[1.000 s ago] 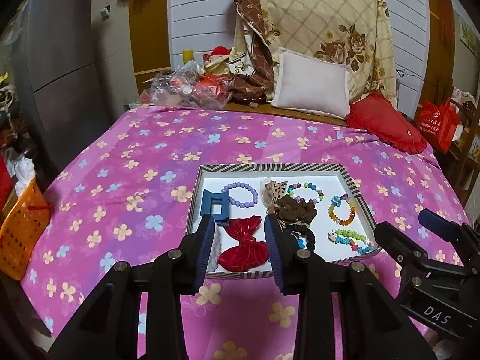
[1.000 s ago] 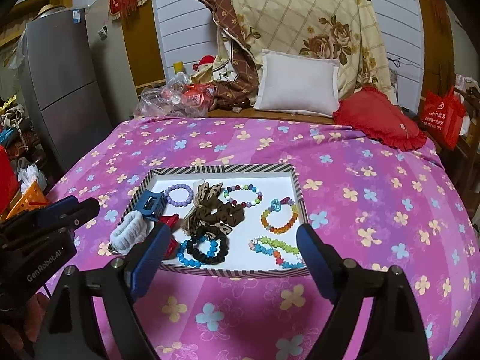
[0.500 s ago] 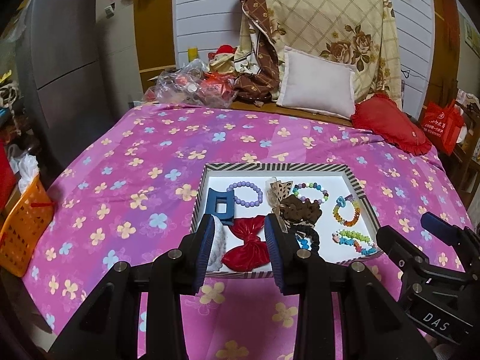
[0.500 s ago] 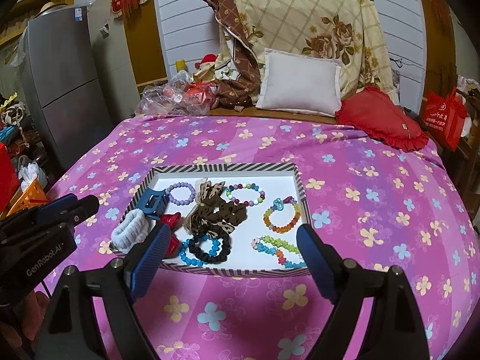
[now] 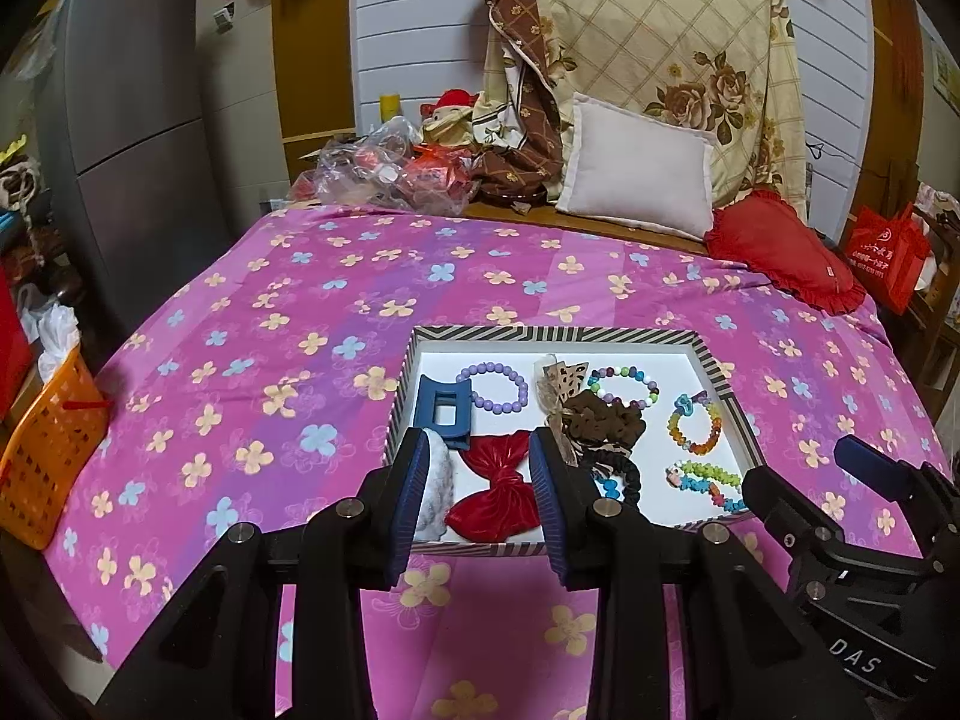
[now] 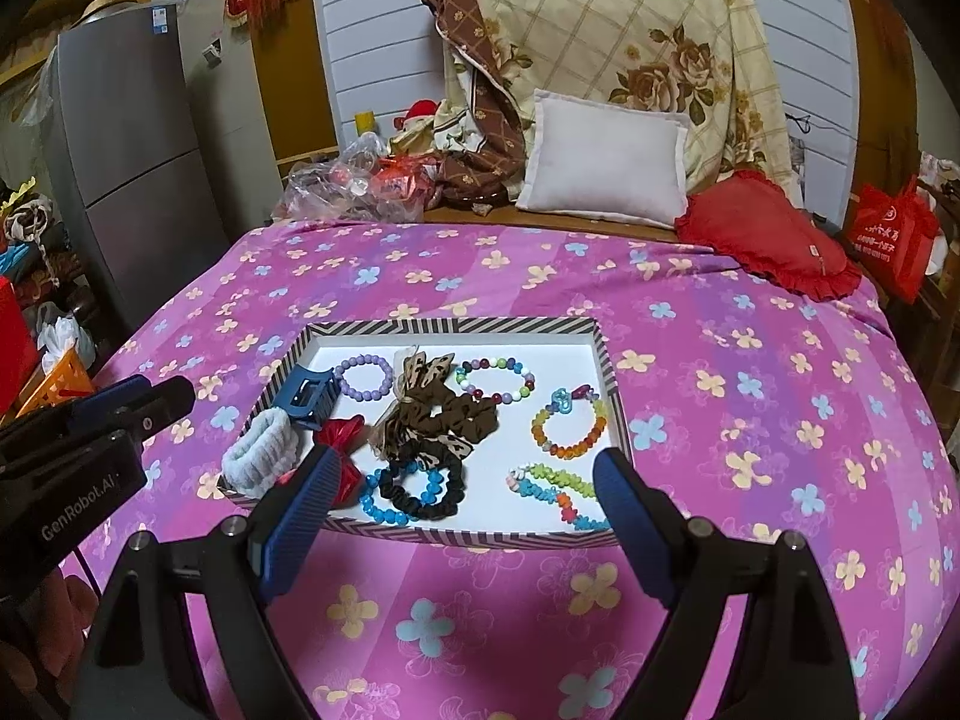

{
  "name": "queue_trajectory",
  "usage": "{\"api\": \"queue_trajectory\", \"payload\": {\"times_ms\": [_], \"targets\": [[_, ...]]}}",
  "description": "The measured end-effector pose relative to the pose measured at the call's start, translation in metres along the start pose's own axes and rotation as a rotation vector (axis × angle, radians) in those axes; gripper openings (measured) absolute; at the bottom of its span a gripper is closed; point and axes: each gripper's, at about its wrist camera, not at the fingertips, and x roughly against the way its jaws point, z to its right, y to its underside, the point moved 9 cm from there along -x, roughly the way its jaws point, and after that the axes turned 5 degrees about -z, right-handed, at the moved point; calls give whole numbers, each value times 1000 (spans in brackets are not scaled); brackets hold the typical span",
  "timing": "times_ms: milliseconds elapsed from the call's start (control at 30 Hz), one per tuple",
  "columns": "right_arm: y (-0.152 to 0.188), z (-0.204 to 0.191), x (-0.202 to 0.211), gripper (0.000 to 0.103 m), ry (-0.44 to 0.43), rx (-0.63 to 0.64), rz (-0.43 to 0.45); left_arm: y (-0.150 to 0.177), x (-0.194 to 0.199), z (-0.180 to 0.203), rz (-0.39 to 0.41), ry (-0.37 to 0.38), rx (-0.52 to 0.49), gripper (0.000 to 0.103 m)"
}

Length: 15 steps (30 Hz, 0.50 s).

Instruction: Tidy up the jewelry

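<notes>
Only the right view shows the blue bracelet [image 6: 384,507] whole.

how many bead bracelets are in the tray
5: purple at back left, pastel multicolor at back, rainbow at right, flower-bead at front right, blue under the black scrunchie.

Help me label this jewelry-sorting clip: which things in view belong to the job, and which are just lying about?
Job: striped tray, purple bead bracelet, blue claw clip, red bow, orange bead bracelet, black scrunchie.

Lying about: white pillow, red cushion, fridge, orange basket.
</notes>
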Motion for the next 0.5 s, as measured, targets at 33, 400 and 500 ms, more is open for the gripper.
{"api": "queue_trajectory", "payload": {"times_ms": [33, 400, 500], "targets": [[0, 0, 0, 89, -1, -1, -1, 0, 0, -1, 0, 0, 1, 39], [1, -1, -2, 89, -4, 1, -6, 1, 0, 0, -2, 0, -2, 39], [1, 0, -2, 89, -3, 1, -7, 0, 0, 0, 0, -1, -2, 39]]}}
